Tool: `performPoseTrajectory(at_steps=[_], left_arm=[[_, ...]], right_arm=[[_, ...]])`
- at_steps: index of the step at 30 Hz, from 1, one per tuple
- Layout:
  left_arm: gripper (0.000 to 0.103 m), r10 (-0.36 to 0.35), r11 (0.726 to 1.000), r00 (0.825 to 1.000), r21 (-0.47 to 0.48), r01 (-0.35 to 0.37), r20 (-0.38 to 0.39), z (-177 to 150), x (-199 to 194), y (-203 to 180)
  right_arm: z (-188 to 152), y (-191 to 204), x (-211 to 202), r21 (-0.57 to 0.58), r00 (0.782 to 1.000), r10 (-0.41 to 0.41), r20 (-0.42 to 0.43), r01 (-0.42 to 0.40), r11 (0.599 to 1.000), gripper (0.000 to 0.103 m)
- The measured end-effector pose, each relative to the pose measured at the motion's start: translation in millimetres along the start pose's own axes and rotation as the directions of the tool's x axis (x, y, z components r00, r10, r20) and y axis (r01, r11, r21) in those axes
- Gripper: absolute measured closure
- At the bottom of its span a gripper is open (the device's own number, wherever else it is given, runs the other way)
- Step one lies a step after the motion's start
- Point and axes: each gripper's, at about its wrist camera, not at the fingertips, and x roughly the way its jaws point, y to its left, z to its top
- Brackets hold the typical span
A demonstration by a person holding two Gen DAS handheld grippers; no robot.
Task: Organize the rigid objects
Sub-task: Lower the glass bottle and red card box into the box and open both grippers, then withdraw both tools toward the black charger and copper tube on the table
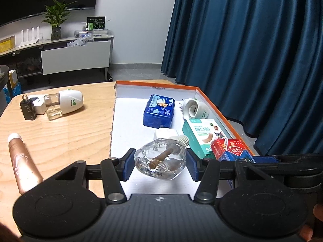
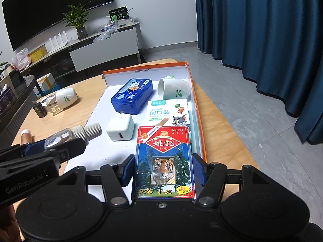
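Over the orange-rimmed tray (image 2: 198, 109), the left gripper (image 1: 160, 164) is clamping a clear glass bottle (image 1: 160, 161) while the right gripper (image 2: 163, 170) is pinching a playing-card box (image 2: 164, 161), both seemingly awaiting placement among items already inside

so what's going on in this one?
A person with two handheld grippers is packing small items into an orange-edged box on a wooden table. The left gripper holds a clear bottle over the box; the right gripper holds a pack of cards at the box's near right. Already in the box: a blue case, a white holder, a plaster box and a white charger. A black plug, a diffuser and a tube remain outside.
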Motion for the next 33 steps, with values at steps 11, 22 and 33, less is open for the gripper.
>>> performPoseTrajectory(at_steps=[11, 22, 33], left_arm=[[0.050, -0.014, 1.000, 0.999, 0.018, 0.015, -0.030, -3.5, 10.7, -5.6], [0.038, -0.082, 0.996, 0.995, 0.013, 0.083, -0.062, -4.6, 12.4, -8.5], [0.023, 0.030, 0.999, 0.999, -0.021, -0.030, 0.018, 4.8, -23.2, 27.6]], right_arm=[[3.9, -5.4, -9.0, 0.013, 0.998, -0.028, 0.056, 0.027, 1.000, 0.030], [9.8, -2.0, -22.0, 0.008, 0.996, -0.021, 0.089, 0.020, 1.000, 0.028], [13.9, 24.7, -36.2, -0.046, 0.994, 0.036, 0.107, -0.031, 0.998, 0.023]])
